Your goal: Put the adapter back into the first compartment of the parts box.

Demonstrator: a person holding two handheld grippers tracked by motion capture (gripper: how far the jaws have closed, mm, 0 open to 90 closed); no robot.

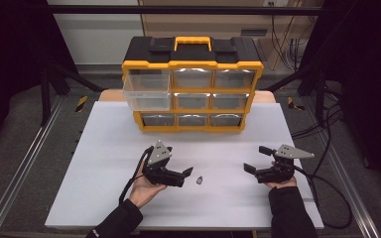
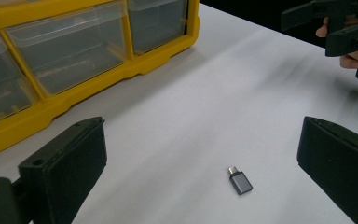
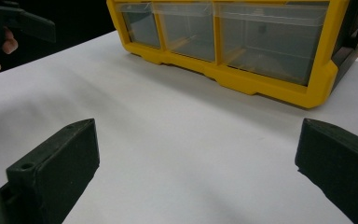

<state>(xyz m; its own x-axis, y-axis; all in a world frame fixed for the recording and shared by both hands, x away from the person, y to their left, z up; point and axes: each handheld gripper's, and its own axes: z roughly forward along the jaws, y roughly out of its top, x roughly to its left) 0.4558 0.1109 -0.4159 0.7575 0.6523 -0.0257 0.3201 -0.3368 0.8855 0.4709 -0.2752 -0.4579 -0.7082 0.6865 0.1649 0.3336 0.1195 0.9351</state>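
Drawers of the organizer (image 1: 192,91) looked empty, top-left one pulled out, while my left gripper (image 1: 187,174), jaws apart, faced the adapter (image 2: 240,180); right gripper (image 1: 256,159) gaped too.

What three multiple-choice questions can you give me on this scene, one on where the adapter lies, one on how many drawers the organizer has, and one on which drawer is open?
1. Where does the adapter lie?
A. On the table, in front of the left gripper
B. Inside a drawer
C. Between the right gripper's jaws

2. How many drawers does the organizer have?
A. Six
B. Nine
C. Twelve

3. Which drawer stands pulled out?
A. Bottom right
B. Middle centre
C. Top left

Answers:
1. A, the left gripper view shows it flat on the white table ahead of the open jaws, touching neither.
2. B, the high view shows three rows of three.
3. C, in the high view the top left drawer juts forward while the rest sit flush.
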